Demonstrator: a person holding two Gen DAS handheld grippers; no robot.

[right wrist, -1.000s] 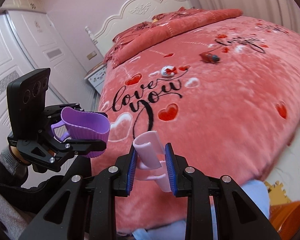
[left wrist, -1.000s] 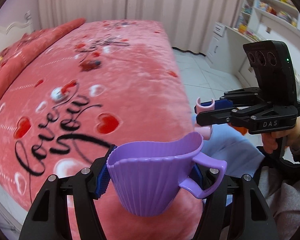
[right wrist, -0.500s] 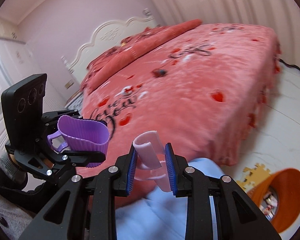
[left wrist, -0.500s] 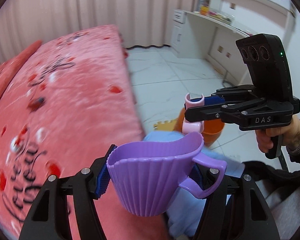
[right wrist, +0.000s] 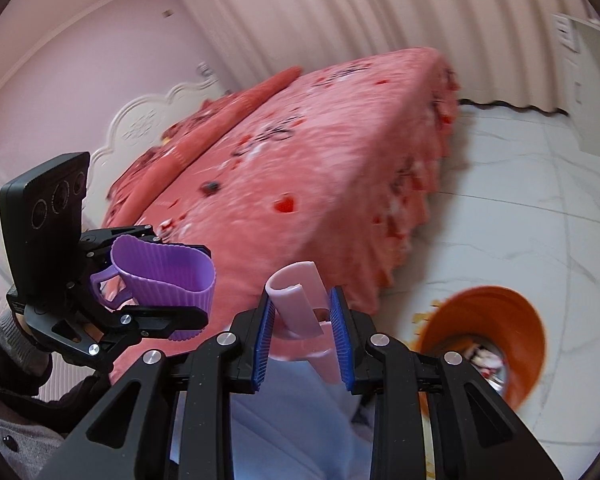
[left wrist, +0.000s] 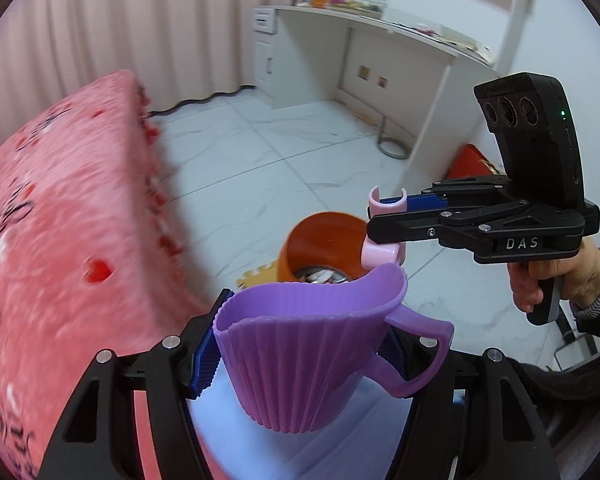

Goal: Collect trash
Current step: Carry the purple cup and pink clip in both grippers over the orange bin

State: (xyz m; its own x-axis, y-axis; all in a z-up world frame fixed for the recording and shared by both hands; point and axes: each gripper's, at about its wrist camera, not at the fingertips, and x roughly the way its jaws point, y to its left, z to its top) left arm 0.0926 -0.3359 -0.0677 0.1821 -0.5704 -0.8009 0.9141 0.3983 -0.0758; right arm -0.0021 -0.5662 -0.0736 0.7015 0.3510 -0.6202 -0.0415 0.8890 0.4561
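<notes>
From my left wrist view, my left fingers (left wrist: 300,354) stand about half open and are clamped on the ribbed purple silicone cup (left wrist: 304,360), blue pads (left wrist: 208,350) pressing its fluted wall on either side. The cup is upright, mouth up, its loop handle pointing to the right of the picture; its long axis runs bottom to rim, roughly vertical. Beyond its rim the round orange plastic bin (left wrist: 300,240) stands on the white marble-tiled floor (left wrist: 260,152), some rubbish already inside, and my right fingers (left wrist: 384,226) hang above the bin's near edge. The pink plush bedspread (left wrist: 60,220) lies to the left, blurred. From my right wrist view, my right fingers (right wrist: 302,334) are nearly closed on a pale pink plastic clip-like piece (right wrist: 300,300) made of open half-tubes; the upper tube leans up and to the right between the pads. The bin (right wrist: 496,328) sits low right, partly behind the finger frame; the cup (right wrist: 168,276) shows at left. Risk, in my judgement: the soft cup wall is squeezed and may slip or spring sideways on release, landing beside the bin; the pink piece may miss the rim if let go before it is squarely over the opening.
</notes>
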